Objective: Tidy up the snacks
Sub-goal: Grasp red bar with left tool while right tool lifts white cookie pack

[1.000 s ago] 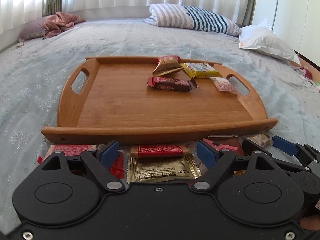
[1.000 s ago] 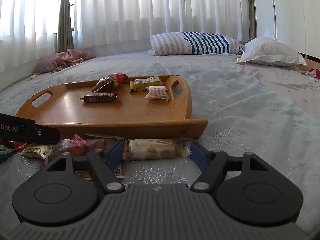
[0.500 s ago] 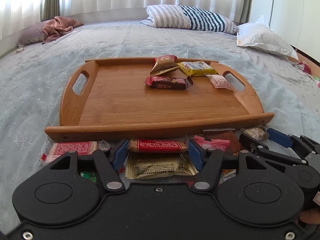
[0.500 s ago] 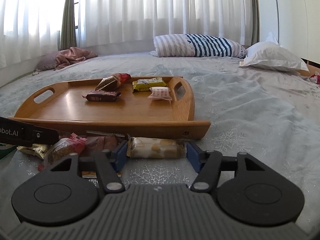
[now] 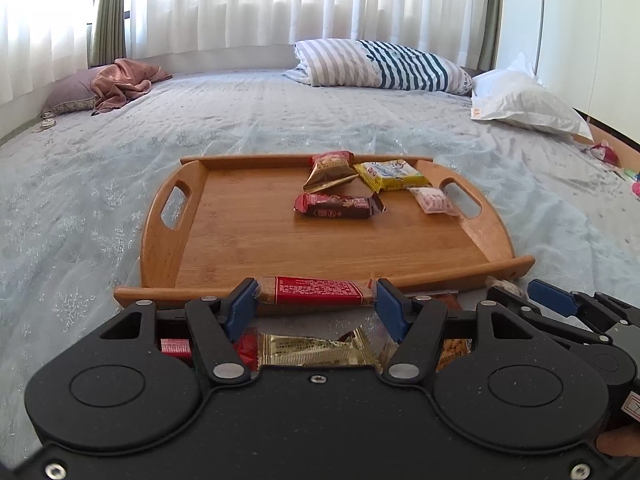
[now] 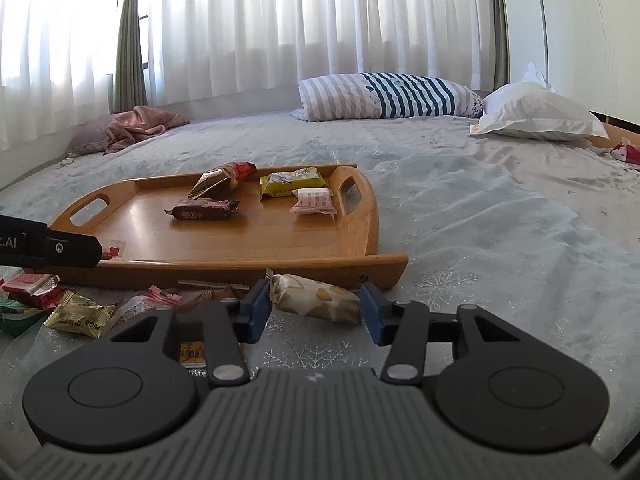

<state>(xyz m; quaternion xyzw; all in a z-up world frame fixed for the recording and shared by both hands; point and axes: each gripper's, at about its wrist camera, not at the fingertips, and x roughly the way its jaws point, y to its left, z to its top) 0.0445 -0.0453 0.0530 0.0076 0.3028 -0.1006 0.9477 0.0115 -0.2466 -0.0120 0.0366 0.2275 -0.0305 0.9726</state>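
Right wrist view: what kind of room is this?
Most likely a bedroom. The work surface is a bed with a pale bedspread, a striped pillow and a white pillow lie at its far side, and sheer curtains cover the window behind.

red snack bar (image 5: pixel 316 290); honey-brown tray (image 5: pixel 248 240); blue-white striped pillow (image 5: pixel 384 65)

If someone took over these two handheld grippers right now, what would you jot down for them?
Left gripper: shut on the red snack bar, lifted in front of the wooden tray.
Right gripper: jaws closing around the cream biscuit packet, which lies on the bed.
Done: four snacks on the tray, near its far right end.
Left: place both packets on the tray, then gather the loose pile of snacks in front of the tray.
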